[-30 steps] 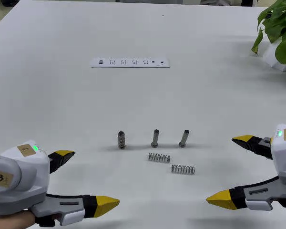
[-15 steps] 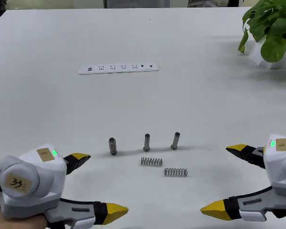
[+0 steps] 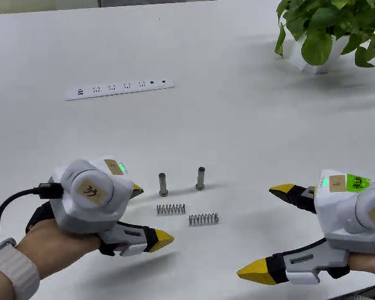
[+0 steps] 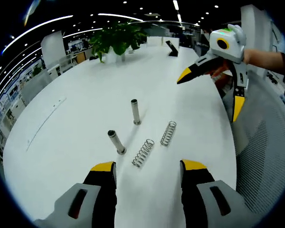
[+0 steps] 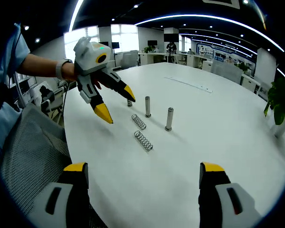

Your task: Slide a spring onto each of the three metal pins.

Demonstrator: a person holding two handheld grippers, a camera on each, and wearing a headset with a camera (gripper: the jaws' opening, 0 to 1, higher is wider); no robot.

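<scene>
Left gripper [image 3: 151,212] tan sticker [image 3: 92,192], handwriting unreadable; right gripper [image 3: 256,230] green label [image 3: 357,182].

Three metal pins [image 5: 147,107] [image 5: 169,118] [image 5: 128,101], one wearing a spring [image 5: 129,103]; two loose springs [image 3: 171,209] [image 3: 204,219]; one power strip [image 3: 120,89]; one potted plant [image 3: 325,31].

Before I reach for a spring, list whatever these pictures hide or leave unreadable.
1. Third pin: in the right gripper view, the left gripper's jaw tip covers most of it, so whether anything sits on it is unclear.
2. Plant: in the head view, cut off by the top edge.
3. Power strip: in the head view, its markings are too small to read.
</scene>
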